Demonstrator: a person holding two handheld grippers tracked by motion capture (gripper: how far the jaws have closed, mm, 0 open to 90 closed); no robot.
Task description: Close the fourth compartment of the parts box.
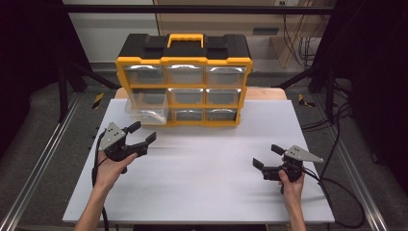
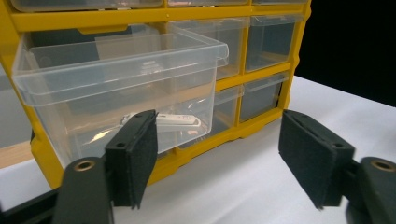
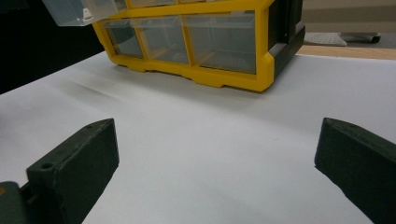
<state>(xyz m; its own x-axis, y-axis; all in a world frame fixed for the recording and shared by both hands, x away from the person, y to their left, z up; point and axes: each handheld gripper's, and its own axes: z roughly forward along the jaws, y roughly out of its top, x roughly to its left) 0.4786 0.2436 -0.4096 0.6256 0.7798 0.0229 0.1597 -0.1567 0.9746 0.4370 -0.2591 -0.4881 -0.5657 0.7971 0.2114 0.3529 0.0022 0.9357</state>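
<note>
A clear plastic drawer (image 2: 121, 84) is seen pulled out of the yellow and black organiser (image 1: 184, 79) (lower left column), with a small white item (image 2: 180, 122), possibly a USB stick, inside; no writing can be read. The left gripper (image 1: 143, 132) is held just before it, jaws apart and empty. The right gripper (image 1: 267, 156) is held open over the white table (image 1: 202, 187).

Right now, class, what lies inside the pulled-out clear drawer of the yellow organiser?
Inside the pulled-out drawer lies a small white object with a metal end, possibly a USB stick. The left claw covers part of it, so I cannot tell what else lies on the drawer's floor.
</note>
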